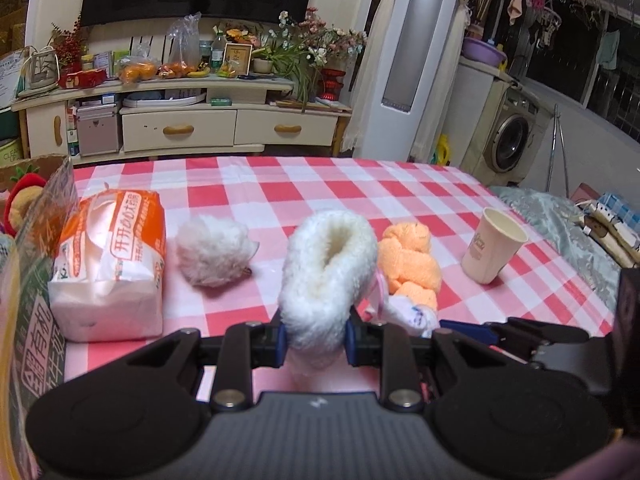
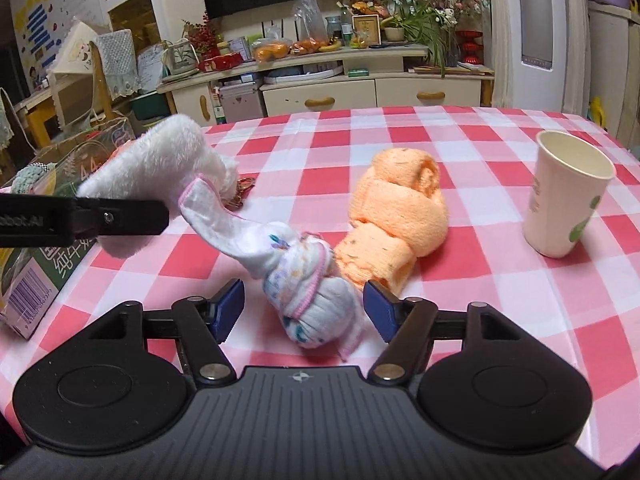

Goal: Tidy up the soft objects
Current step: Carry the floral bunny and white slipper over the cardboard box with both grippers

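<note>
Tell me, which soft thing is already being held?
The fluffy white bootie, pinched in the left gripper. The orange towel and knotted white cloth lie loose.

The orange-and-white tissue pack [image 1: 108, 264] carries large Chinese characters, "开开心心" at their start. The green carton [image 2: 38, 268] at the table's left edge shows "纯牛" beside a barcode, its digits too small to read. The black arm of the left gripper [image 2: 86, 220] reads "obot.AI". Script on the paper cup [image 1: 493, 245] stays illegible.
</note>
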Motion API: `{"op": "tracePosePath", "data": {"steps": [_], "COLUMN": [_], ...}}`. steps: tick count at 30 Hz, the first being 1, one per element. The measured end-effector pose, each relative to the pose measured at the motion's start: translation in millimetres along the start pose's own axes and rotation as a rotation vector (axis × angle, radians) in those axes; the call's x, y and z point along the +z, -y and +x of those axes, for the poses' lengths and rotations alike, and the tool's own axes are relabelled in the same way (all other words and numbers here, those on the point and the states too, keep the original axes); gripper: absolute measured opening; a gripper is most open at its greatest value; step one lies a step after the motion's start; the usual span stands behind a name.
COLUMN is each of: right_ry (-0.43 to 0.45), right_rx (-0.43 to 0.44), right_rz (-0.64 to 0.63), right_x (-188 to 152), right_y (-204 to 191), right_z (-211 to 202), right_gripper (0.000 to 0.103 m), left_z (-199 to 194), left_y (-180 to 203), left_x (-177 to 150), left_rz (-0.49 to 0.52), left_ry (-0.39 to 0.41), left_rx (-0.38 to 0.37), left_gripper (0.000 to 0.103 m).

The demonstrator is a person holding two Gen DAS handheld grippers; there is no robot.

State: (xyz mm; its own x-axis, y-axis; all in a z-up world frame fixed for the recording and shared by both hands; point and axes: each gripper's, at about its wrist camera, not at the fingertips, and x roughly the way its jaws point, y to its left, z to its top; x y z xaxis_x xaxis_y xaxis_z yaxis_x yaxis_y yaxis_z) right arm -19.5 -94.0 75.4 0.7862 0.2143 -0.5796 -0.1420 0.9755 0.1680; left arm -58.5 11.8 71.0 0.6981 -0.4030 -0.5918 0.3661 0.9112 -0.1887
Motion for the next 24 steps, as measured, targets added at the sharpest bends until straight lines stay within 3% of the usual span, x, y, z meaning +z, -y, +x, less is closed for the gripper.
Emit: {"op": "tracePosePath", "data": {"steps": [4,7,8,16,24], "right_ry": [0.014,0.004,0.004,0.006,0.077], "right_rx": [-0.037,-0.068,-0.075,-0.111,-0.066], "right_rz": [-0.018,-0.023,-0.034,-0.002,0.087], "right_x": [4.3,2.4,-0.6,5.2,30.4], "right_y": [-8.7,-12.2,-13.8,-24.7,-35.1], "right_z": [12.4,17.2,12.4,10.6,-15.2], "right_gripper": [0.079,0.058,0.056,0.054,0.054], "left_z": [-8.1,-14.4,-16.7,-32.7,-56.2], "left_y": [-8.1,-14.8,-17.3,-32.4,-47.5], "left_x": [1.4,3.5,4.4,11.1,21.9], "left_rz": [-0.017,-0.033,-0.039,-0.068,-0.103], "left_ry": [0.009,0.020,0.024,0.064,0.138], "left_rx": [-0.009,-0.010,-0.010,-0.010,-0.013], "left_gripper": [0.024,0.025,0.025,0.025,0.025]}}
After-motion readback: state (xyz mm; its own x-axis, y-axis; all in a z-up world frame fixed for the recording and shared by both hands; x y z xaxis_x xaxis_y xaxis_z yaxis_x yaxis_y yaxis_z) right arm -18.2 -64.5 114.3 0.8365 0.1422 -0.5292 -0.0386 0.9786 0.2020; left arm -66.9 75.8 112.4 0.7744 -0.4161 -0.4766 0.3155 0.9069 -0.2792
